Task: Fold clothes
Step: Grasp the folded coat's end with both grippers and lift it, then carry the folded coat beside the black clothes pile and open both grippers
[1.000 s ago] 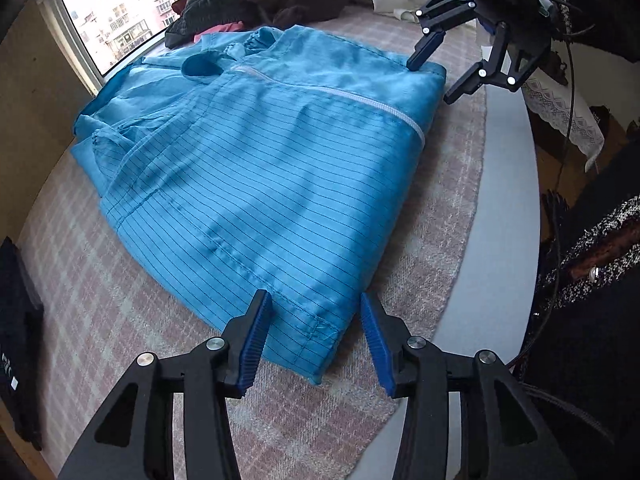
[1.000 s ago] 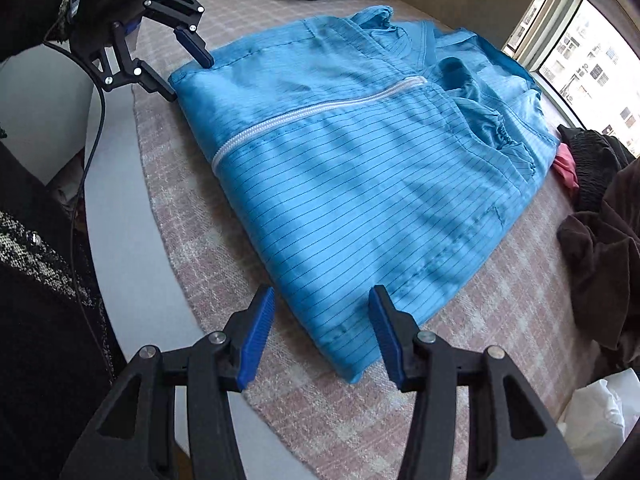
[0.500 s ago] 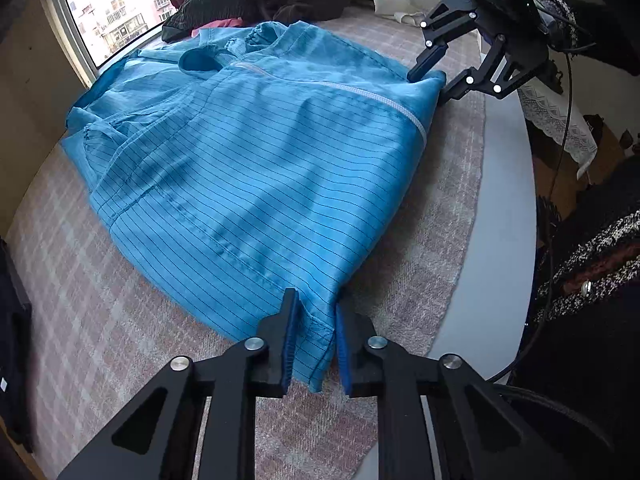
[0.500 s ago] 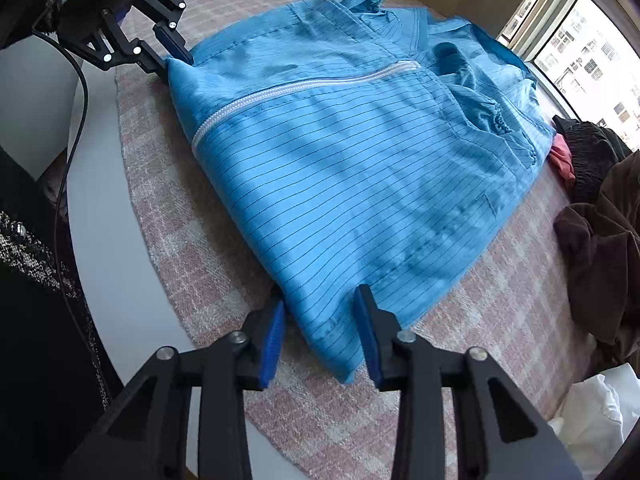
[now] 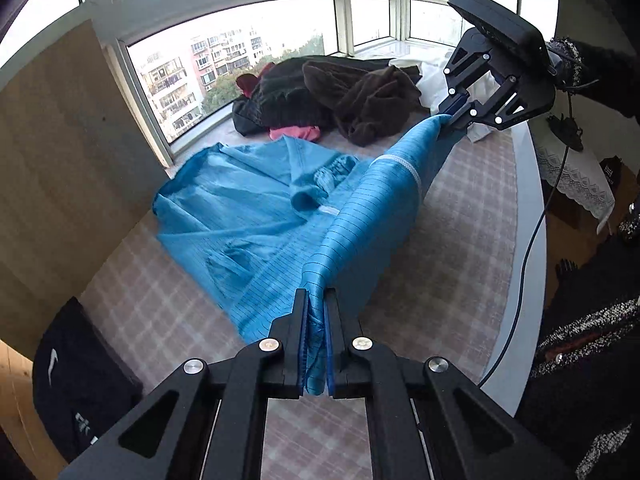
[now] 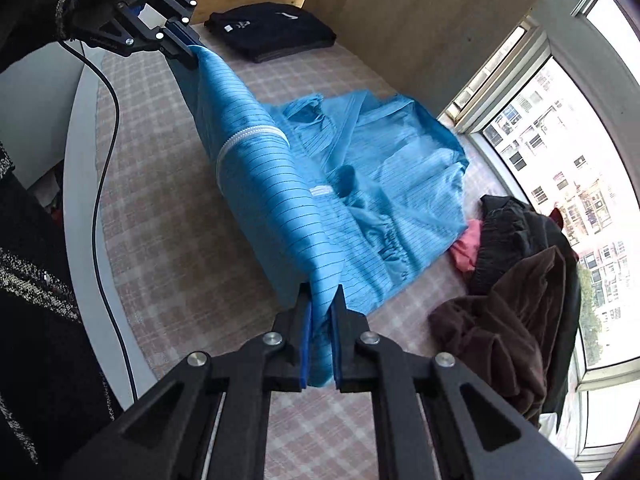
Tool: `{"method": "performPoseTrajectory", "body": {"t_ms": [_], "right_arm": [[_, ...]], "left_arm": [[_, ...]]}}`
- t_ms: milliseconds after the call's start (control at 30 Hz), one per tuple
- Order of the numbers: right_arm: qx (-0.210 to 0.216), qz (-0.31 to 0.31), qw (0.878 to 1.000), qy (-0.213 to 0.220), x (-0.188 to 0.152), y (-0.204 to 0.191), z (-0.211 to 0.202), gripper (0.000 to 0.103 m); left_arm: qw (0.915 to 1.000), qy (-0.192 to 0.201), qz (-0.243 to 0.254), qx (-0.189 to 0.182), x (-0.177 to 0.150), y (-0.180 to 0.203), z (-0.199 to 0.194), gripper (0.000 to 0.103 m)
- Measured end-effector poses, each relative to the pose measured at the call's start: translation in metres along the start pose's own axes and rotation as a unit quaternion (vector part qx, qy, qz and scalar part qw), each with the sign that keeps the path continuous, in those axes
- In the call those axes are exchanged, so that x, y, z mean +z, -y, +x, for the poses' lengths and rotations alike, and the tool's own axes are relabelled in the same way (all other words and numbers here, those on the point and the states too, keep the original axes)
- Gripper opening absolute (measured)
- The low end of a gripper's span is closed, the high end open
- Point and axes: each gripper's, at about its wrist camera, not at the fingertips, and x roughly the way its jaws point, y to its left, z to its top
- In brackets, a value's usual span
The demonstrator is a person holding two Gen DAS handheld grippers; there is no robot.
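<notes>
The left gripper (image 5: 315, 312) is clamped on one hem corner of the blue garment (image 5: 256, 216), its two blue pads pressed flat against the cloth; the right gripper (image 6: 321, 312) pinches the other hem corner just as tightly. Two grippers, one blue garment, one folded dark garment (image 6: 276, 34), one heap of dark and brown clothes (image 5: 336, 100) with a pink piece (image 5: 296, 133) at its near side.

The hem is lifted and stretched taut between the two grippers above the checked cloth (image 5: 460, 208), with a white zip (image 6: 248, 138) crossing the raised fold. The collar end and sleeves lie flat towards the window edge. The heap sits at the window-side corner, the folded dark garment at the wall-side end. Bare checked cloth lies beneath the raised hem, out to the white rim (image 6: 80, 128) by the person.
</notes>
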Motion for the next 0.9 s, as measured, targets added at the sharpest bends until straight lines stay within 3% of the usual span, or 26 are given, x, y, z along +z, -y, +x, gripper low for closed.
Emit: {"method": "performPoseTrajectory", "body": {"t_ms": [167, 367, 500, 667, 900], "right_arm": [[-0.029, -0.02, 0.999, 0.003, 0.048, 0.078, 0.01, 0.008], [0.0, -0.019, 1.0, -0.024, 0.095, 0.173, 0.08, 0.008], [0.034, -0.01, 0.999, -0.041, 0.116, 0.222, 0.142, 0.007], [0.06, 0.007, 0.997, -0.056, 0.134, 0.273, 0.217, 0.007], [0.045, 0.061, 0.995, -0.069, 0.137, 0.328, 0.28, 0.003]], "left_arm": [[0.9994, 0.024, -0.005, 0.023, 0.046, -0.064, 0.01, 0.006], [0.9991, 0.008, -0.039, 0.013, 0.082, -0.158, 0.069, 0.005], [0.9974, -0.018, -0.07, 0.004, 0.085, -0.217, 0.127, 0.005], [0.9946, -0.04, -0.096, 0.004, 0.079, -0.263, 0.193, 0.005], [0.991, -0.039, -0.125, 0.025, 0.072, -0.292, 0.237, 0.003]]}}
